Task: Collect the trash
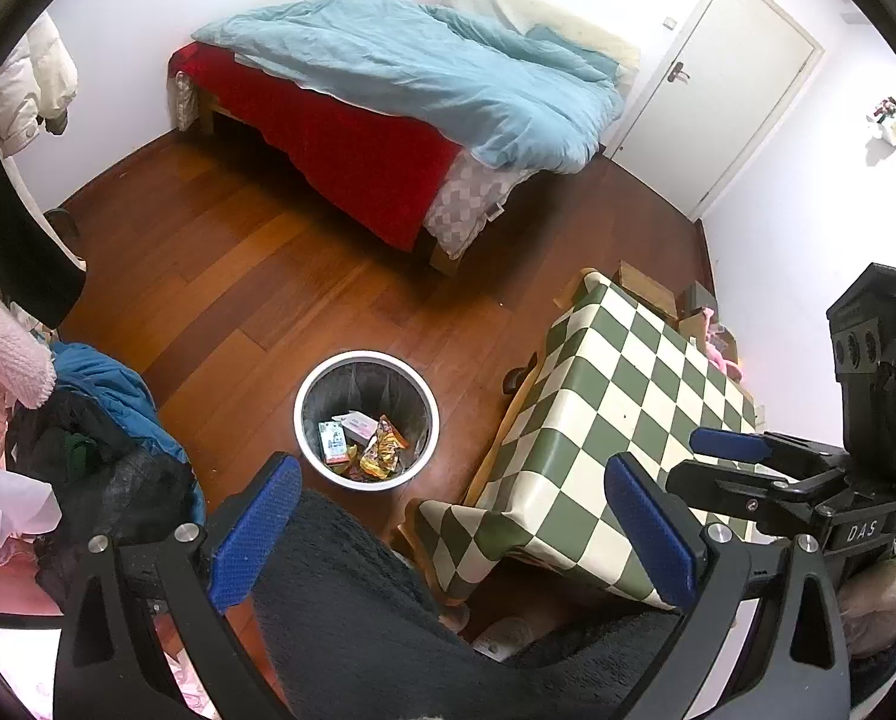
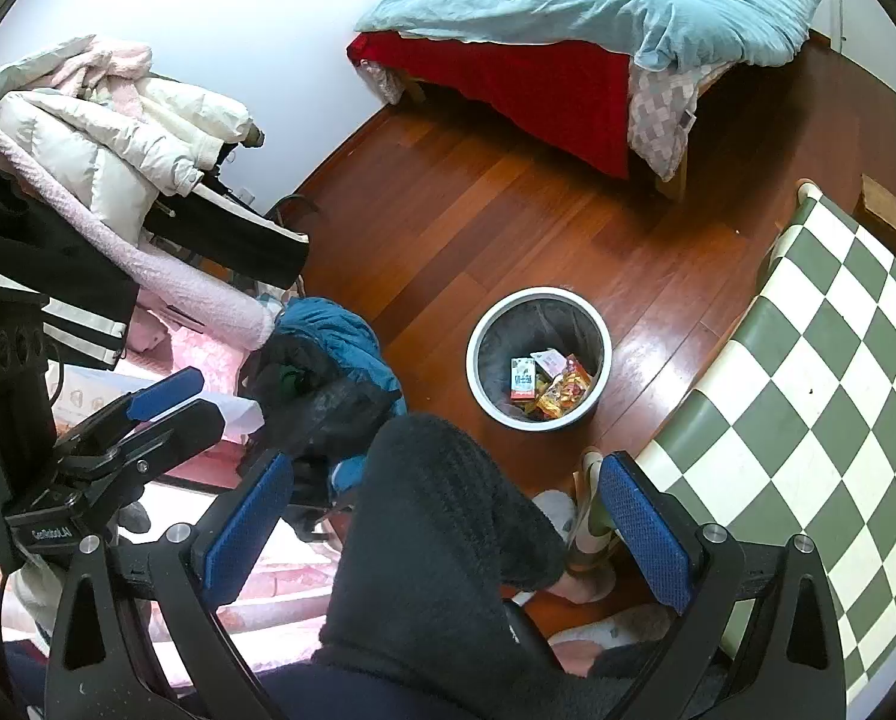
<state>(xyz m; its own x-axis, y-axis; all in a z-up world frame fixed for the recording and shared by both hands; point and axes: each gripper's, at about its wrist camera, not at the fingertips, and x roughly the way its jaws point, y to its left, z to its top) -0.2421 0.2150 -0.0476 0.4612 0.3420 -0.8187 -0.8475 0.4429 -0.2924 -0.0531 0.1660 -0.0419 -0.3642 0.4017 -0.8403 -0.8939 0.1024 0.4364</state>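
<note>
A round white-rimmed trash bin [image 1: 366, 420] [image 2: 538, 358] stands on the wood floor. Inside lie a small carton [image 1: 332, 443] [image 2: 522, 380], a pale card and crumpled orange snack wrappers [image 1: 382, 449] [image 2: 565, 391]. My left gripper [image 1: 454, 531] hangs open above a person's dark fleece-clad knee, nothing between its blue pads. It also shows at the left of the right wrist view [image 2: 175, 399]. My right gripper [image 2: 442, 525] is open and empty too, held over the same leg; its blue tips appear at the right of the left wrist view [image 1: 712, 462].
A green-and-white checkered table [image 1: 622, 420] [image 2: 820, 396] sits right of the bin. A bed with a blue duvet [image 1: 424, 72] [image 2: 604, 0] stands beyond. Piled clothes [image 1: 88, 450] [image 2: 118, 168] crowd the left. A closed white door [image 1: 730, 90] is at the far right.
</note>
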